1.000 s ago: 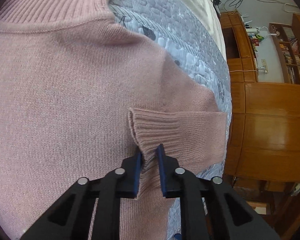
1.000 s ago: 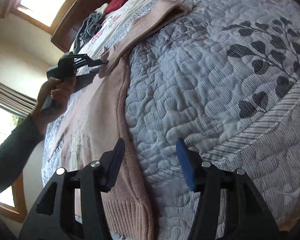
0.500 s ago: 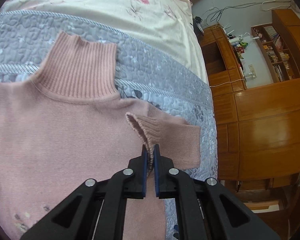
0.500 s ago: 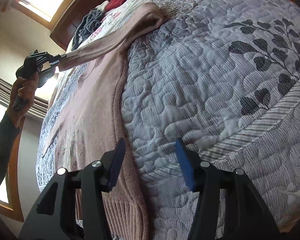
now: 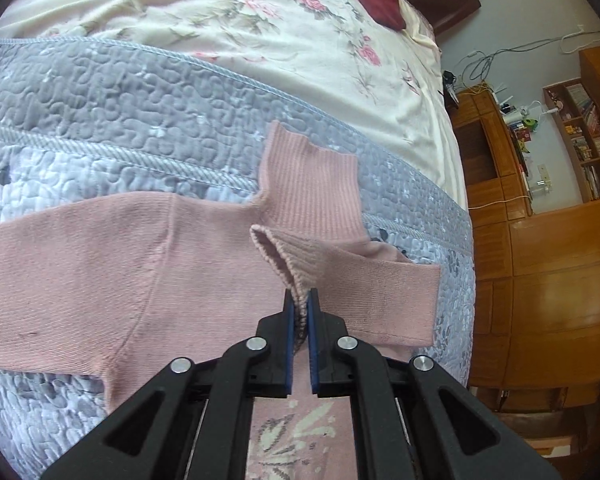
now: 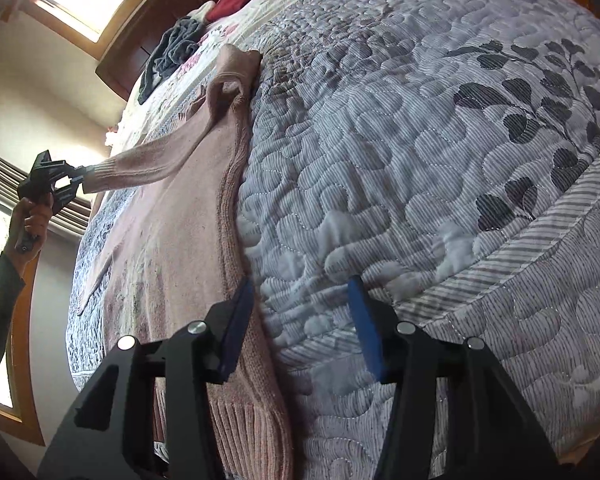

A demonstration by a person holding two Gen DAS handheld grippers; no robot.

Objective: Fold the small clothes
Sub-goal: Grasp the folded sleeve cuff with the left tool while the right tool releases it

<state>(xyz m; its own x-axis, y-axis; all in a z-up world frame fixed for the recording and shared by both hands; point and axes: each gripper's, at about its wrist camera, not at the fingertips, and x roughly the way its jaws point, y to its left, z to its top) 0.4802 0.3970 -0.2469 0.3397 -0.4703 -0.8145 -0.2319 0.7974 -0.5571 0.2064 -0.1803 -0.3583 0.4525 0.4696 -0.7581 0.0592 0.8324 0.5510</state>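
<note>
A pink knitted sweater (image 5: 100, 280) lies spread on the grey quilted bedspread (image 6: 420, 160) of a bed, and everything else here can be placed against that sweater. Its ribbed turtleneck collar (image 5: 312, 188) lies flat on the quilt, pointing toward the cream floral sheet (image 5: 220, 20) that covers the bed beyond it. One sleeve (image 5: 60, 240) stretches out flat to the side of the collar.

The left tongs (image 5: 300, 308) are clenched on the ribbed cuff (image 5: 284, 256) of the other sleeve, the blue pads pressing the knit between them. That sleeve is lifted off the sweater's body and doubled back over the chest; from the right wrist view it runs taut through the air from the shoulder to the left tongs (image 6: 78, 180), which a hand (image 6: 30, 220) in a dark sleeve holds up above the sweater.

The right tongs (image 6: 300, 304) stand released, their fingers well apart, low at the sweater's ribbed hem (image 6: 252, 432). One blue pad sits over the sweater's side edge, the other over bare quilt just beside it; whether either pad touches the fabric I cannot tell.

Beyond the collar, on the floral sheet, lie a dark grey garment (image 6: 172, 52) and a dark red one (image 5: 380, 0). Wooden cabinets and shelves (image 5: 540, 240) stand off to the side of the bed, past the folded sleeve.
</note>
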